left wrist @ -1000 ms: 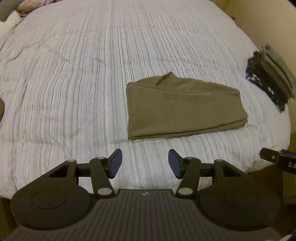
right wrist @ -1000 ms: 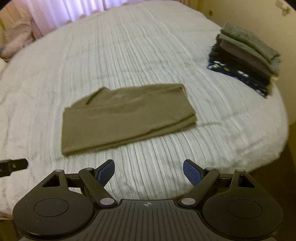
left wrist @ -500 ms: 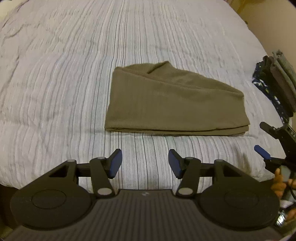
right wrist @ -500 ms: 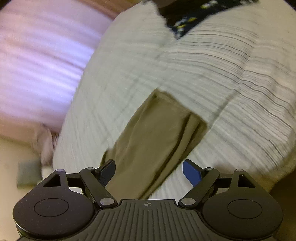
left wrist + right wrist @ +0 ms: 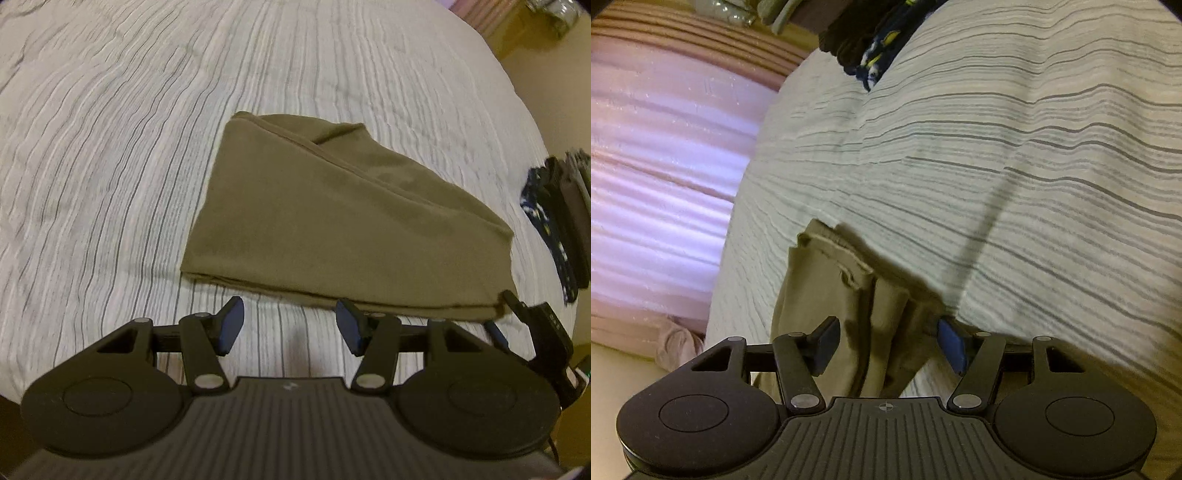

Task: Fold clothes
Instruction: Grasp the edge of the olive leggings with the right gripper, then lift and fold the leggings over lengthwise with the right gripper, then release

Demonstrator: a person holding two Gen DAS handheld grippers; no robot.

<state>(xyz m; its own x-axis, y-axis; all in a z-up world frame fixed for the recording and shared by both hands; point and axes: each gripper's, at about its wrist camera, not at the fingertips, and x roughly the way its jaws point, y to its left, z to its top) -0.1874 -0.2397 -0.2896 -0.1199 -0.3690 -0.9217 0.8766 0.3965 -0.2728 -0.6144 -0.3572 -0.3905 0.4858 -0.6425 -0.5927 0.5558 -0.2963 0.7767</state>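
Right gripper (image 5: pixel 886 341) closing around the olive garment's (image 5: pixel 827 295) layered end; catch every layer. Left gripper (image 5: pixel 290 328) hangs apart at the hem's 6 o'clock.

**Both grippers down at the garment, right one closing**

Your left gripper (image 5: pixel 290 328) has dropped close to the striped bedspread (image 5: pixel 110 166), so the folded olive garment (image 5: pixel 343 221) now lies just ahead of its fingertips. Your right gripper (image 5: pixel 886 345) has rolled and come in low at the garment's end; the stacked edges (image 5: pixel 882 317) now sit between its jaws, which are closing.
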